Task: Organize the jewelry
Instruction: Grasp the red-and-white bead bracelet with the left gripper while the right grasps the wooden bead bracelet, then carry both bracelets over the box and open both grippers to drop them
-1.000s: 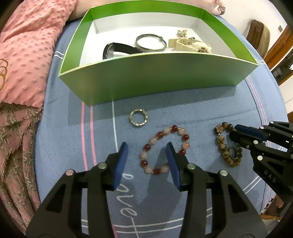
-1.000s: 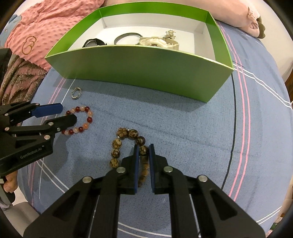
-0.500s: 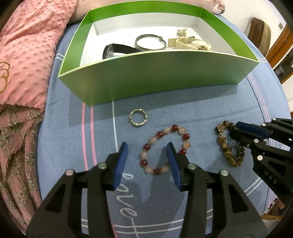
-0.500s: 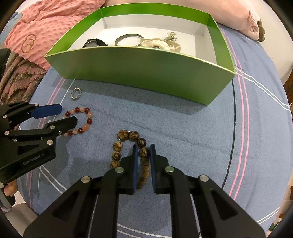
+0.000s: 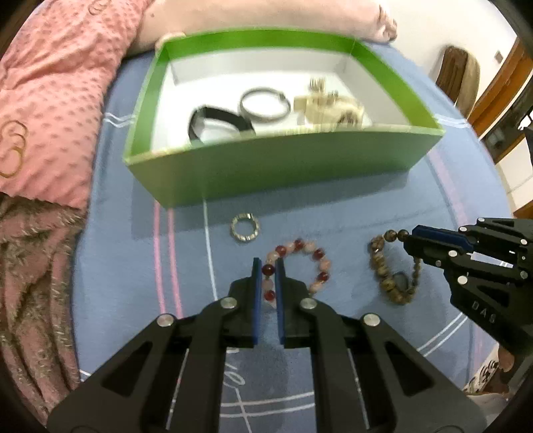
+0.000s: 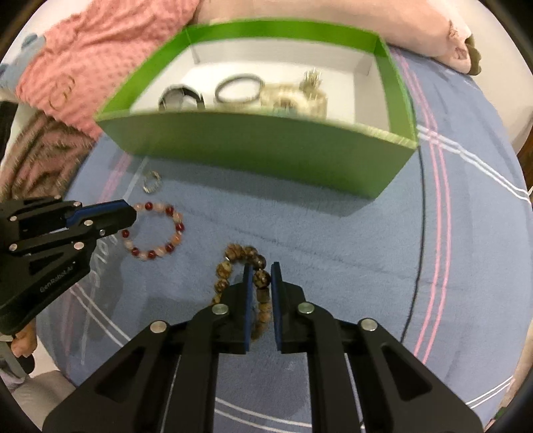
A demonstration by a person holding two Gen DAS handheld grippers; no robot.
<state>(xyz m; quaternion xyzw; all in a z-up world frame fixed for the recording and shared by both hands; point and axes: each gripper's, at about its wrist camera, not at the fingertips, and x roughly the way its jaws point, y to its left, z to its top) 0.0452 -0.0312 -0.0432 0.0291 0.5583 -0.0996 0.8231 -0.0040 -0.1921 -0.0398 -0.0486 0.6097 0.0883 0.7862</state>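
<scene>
My left gripper (image 5: 267, 266) is shut on the left side of the red and pink bead bracelet (image 5: 316, 263), raised above the blue blanket. My right gripper (image 6: 261, 278) is shut on the brown bead bracelet (image 6: 233, 253), which hangs from the jaws; it also shows in the left wrist view (image 5: 383, 269). The green box (image 5: 266, 173) stands ahead and holds a black watch (image 5: 216, 123), a metal bangle (image 5: 265, 105) and a cream watch (image 5: 329, 106). A small silver ring (image 5: 245, 227) lies on the blanket before the box.
A pink dotted blanket (image 5: 43, 110) and a brown fuzzy throw (image 5: 30, 266) lie to the left. A pink pillow (image 5: 266, 16) lies behind the box. A wooden chair (image 5: 456, 76) stands at the far right.
My left gripper has closed on the red and pink bracelet. Both grippers have risen and pulled back, lifting their bracelets; the box now looks farther and lower.
</scene>
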